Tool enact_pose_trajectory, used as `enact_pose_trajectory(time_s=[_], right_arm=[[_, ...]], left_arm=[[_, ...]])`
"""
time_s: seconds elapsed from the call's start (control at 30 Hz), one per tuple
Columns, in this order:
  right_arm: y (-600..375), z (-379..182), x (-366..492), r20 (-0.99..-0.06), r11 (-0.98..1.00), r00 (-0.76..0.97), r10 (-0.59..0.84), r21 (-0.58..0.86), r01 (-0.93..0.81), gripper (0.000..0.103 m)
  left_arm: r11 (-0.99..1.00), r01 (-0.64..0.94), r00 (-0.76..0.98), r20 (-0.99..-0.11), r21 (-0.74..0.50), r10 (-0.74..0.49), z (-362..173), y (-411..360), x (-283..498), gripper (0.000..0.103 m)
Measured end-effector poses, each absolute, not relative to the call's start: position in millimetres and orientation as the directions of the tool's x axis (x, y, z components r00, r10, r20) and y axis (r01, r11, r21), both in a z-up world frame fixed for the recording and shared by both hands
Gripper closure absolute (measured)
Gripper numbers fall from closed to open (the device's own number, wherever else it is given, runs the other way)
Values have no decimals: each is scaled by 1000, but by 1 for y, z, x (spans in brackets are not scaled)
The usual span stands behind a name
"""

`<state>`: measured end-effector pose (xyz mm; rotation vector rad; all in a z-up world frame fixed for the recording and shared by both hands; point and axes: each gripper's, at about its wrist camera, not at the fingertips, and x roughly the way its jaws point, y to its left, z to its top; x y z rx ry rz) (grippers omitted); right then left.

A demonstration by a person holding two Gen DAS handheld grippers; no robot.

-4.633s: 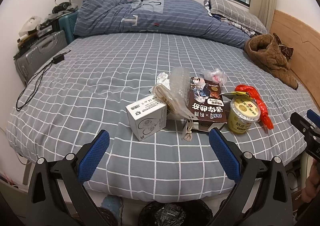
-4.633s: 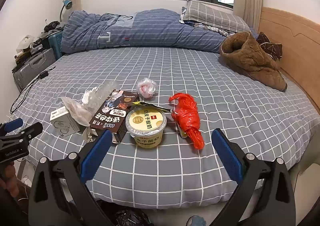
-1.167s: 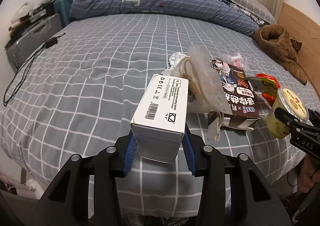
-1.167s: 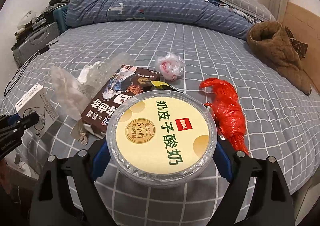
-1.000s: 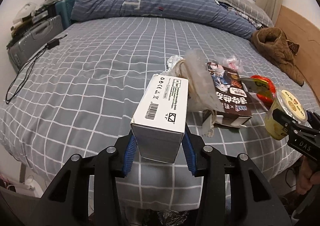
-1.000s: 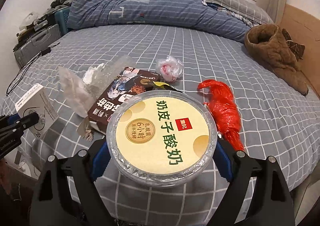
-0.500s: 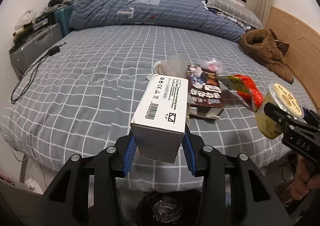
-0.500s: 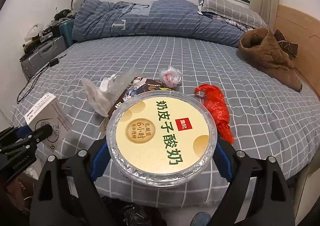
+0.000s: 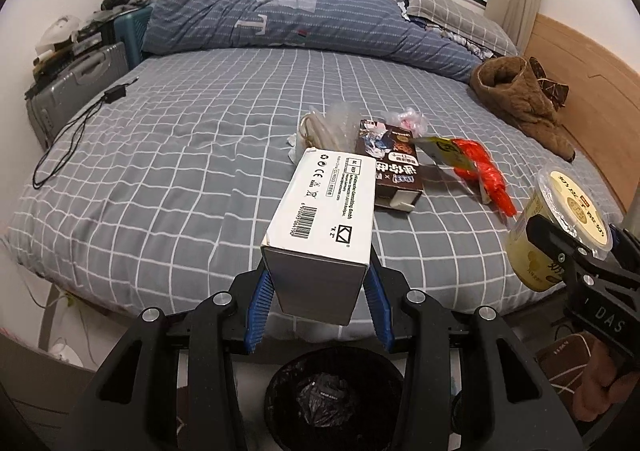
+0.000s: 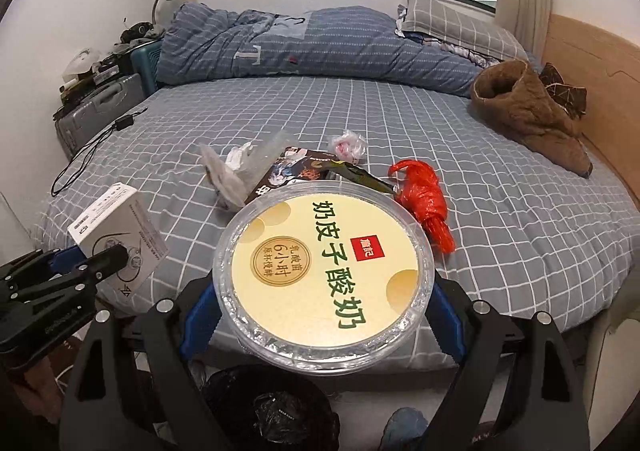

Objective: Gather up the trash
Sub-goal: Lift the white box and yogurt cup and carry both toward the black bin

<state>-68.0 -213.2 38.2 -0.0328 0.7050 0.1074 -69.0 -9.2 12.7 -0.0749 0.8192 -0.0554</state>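
- The bed with its grey checked sheet fills the middle of both views; a rumpled blue striped duvet lies across its far end, toward the top of the frame.
- A brown fleecy garment sits at the right edge of the bed, beside the wooden headboard.
- A grey suitcase stands at the left of the frame, off the bed; a black cable trails over the sheet near it.
- A bin lined with a black bag shows at the bottom centre of the left wrist view, below the left gripper, with crumpled dark rubbish inside.
- The left gripper is clamped on a white carton printed with a barcode, its 2 blue pads pressing the carton's sides, held above the bed's near edge.
- The right gripper is clamped on a round yogurt tub with a cream foil lid, filling the lower centre of the right wrist view; the bin shows below it.
- Left on the sheet in the middle of the frame: a dark snack box, a clear plastic bag, a red plastic bag, a yellow wrapper and a small pink-and-white wad, close together.
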Motion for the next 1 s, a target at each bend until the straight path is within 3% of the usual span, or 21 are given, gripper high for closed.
enact_pose_trajectory(time_s=[0.5,1.0], right_arm=[[-213,49,-126,-652,993,753,92,4,-119,20],[-207,13,-153,-713,993,694,101,28,-115,20]], left_arm=[[998,22,670,-741,-53,-54,25,-19,-124,61],[998,28,578,-813,-61,-65,-10,-30,-150,61]])
